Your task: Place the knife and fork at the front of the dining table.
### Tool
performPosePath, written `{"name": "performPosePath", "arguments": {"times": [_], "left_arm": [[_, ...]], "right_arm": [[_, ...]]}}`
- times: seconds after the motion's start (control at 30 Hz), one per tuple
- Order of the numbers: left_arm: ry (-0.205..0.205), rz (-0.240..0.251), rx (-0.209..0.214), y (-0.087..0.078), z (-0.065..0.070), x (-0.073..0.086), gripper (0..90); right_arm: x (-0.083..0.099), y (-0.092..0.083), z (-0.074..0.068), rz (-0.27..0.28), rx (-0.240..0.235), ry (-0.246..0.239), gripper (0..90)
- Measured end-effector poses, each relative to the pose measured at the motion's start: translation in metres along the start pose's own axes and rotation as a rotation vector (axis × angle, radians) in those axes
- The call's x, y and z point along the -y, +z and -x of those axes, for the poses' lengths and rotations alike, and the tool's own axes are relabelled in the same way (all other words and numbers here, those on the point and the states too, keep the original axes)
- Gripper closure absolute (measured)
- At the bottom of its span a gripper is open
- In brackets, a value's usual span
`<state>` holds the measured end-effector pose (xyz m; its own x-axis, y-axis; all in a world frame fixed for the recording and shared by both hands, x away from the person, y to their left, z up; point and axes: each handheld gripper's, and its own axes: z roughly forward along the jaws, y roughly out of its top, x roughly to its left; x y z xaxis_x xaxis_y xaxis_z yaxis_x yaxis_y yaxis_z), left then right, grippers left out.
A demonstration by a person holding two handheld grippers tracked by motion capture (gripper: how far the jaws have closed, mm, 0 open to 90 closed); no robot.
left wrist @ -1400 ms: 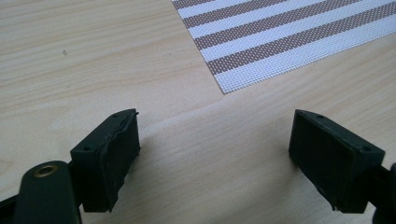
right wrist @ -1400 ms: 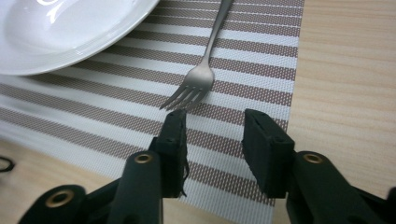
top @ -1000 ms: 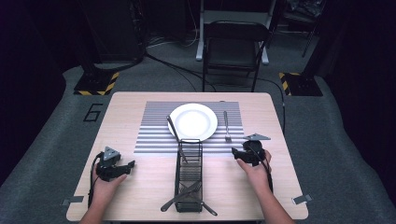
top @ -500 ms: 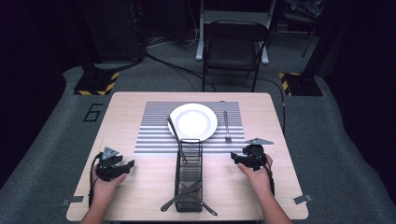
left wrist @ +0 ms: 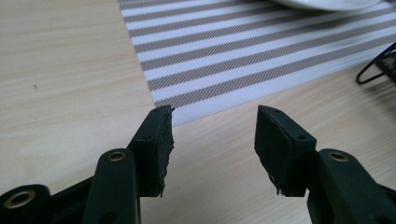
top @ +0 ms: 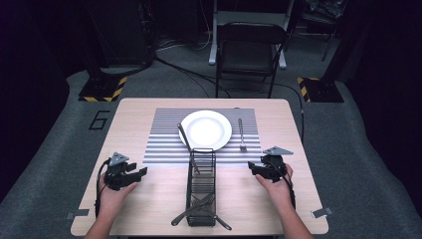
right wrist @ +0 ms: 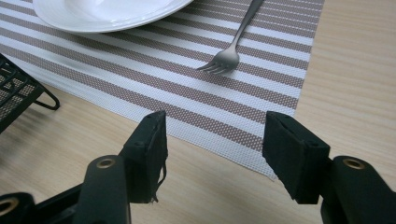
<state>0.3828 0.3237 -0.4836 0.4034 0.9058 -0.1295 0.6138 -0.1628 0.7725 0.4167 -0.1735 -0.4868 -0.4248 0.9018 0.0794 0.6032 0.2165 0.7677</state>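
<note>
My left gripper [top: 142,173] hovers low over the bare wood at the table's left, near the corner of the striped placemat [left wrist: 233,60]. Its jaws have just been closing, stand open, and have nothing between them [left wrist: 212,140]. At the table's right my right gripper [top: 253,168] is open and empty [right wrist: 215,149], pointing at the placemat's edge. A fork [right wrist: 229,51] lies on the mat just beyond it, right of the white plate [top: 205,129]. A knife [top: 183,135] rests against the plate's left rim.
A black wire cutlery basket [top: 201,186] lies on its side between the two hands, with cutlery [top: 196,209] sticking out of its near end. Its foot [left wrist: 378,65] is close to my left gripper. A chair [top: 249,50] stands beyond the table.
The left gripper has lifted slightly off the table and its jaws stand narrower. The right gripper has hardly moved.
</note>
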Motion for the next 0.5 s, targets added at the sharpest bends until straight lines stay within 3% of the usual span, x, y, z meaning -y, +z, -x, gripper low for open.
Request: {"name": "performPosePath", "arguments": {"times": [0.13,0.23,0.5], "left_arm": [[-0.020,0.020,0.017,-0.006,0.005,-0.012,48.2],[-0.003,0.032,0.014,-0.010,0.011,-0.022,48.7],[0.019,0.054,0.056,-0.021,0.032,-0.049,51.3]], "right_arm": [[0.000,-0.002,0.003,0.008,0.005,0.009,39.5],[0.000,-0.003,0.004,0.008,0.004,0.016,39.7],[0.000,-0.005,0.006,0.018,0.014,0.019,39.8]]}}
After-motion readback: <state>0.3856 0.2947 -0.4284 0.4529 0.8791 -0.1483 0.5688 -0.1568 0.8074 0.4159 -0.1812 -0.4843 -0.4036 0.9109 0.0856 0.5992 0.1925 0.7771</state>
